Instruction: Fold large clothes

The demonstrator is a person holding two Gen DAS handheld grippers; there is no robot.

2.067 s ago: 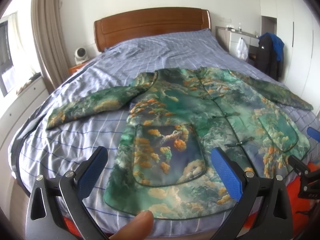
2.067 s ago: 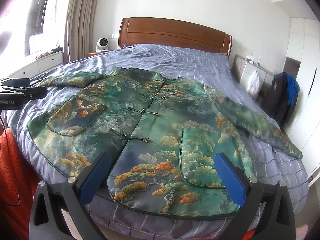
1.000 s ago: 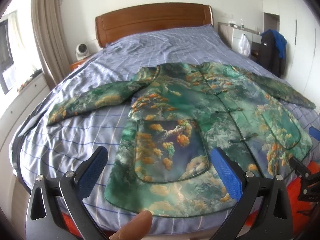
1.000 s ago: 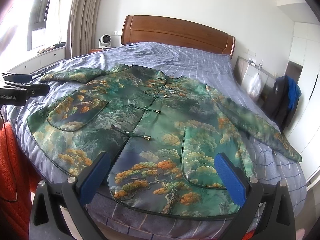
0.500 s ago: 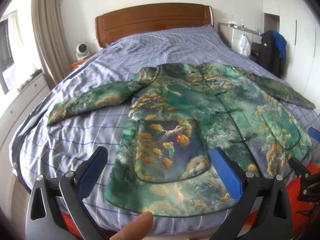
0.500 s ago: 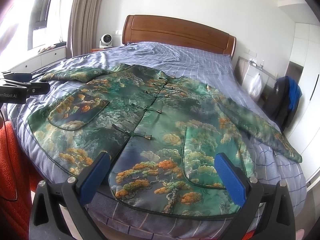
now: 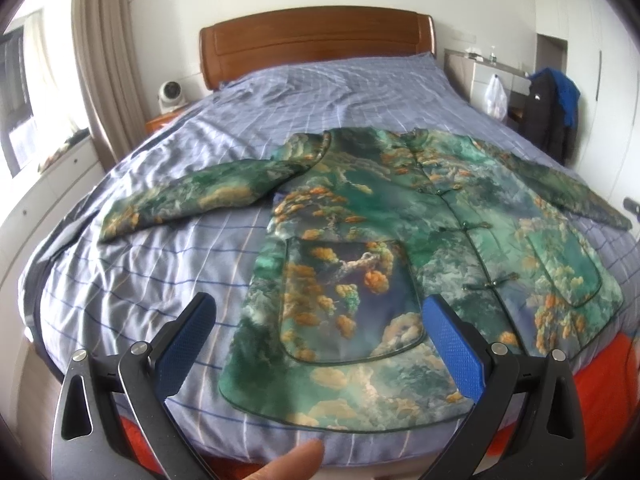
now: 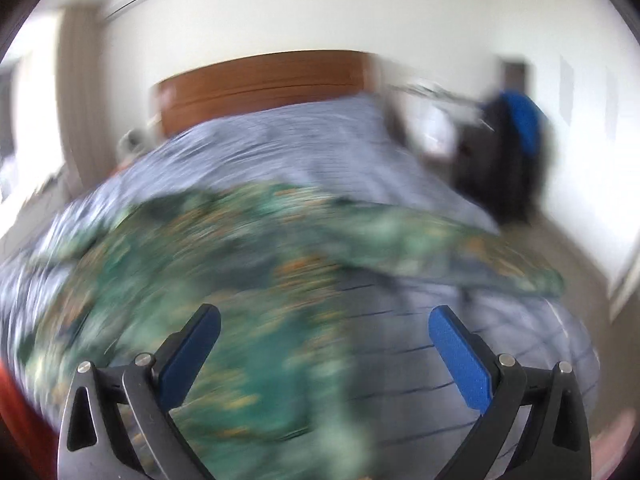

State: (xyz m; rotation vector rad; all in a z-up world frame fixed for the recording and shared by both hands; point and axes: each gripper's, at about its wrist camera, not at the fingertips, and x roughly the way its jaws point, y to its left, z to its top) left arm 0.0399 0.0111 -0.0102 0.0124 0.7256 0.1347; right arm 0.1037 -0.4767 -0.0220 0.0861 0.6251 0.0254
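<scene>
The jacket (image 7: 420,248) lies flat on the bed (image 7: 168,264), collar toward the headboard (image 7: 316,46), sleeves spread sideways. Both the left hand-held gripper (image 7: 318,340) and right hand-held gripper (image 8: 324,344) gape wide, empty.

Satiny printed jacket (image 7: 404,240) on matt cotton bedspread (image 7: 160,264); glossy wooden headboard (image 7: 316,46).

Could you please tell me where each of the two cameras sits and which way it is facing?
Left wrist: on the open left gripper, at the bed's foot, facing the jacket and headboard; a fingertip shows.
Right wrist: on the open right gripper, motion-blurred, facing the jacket's sleeve.
Shared: jacket, bed, headboard.
</scene>
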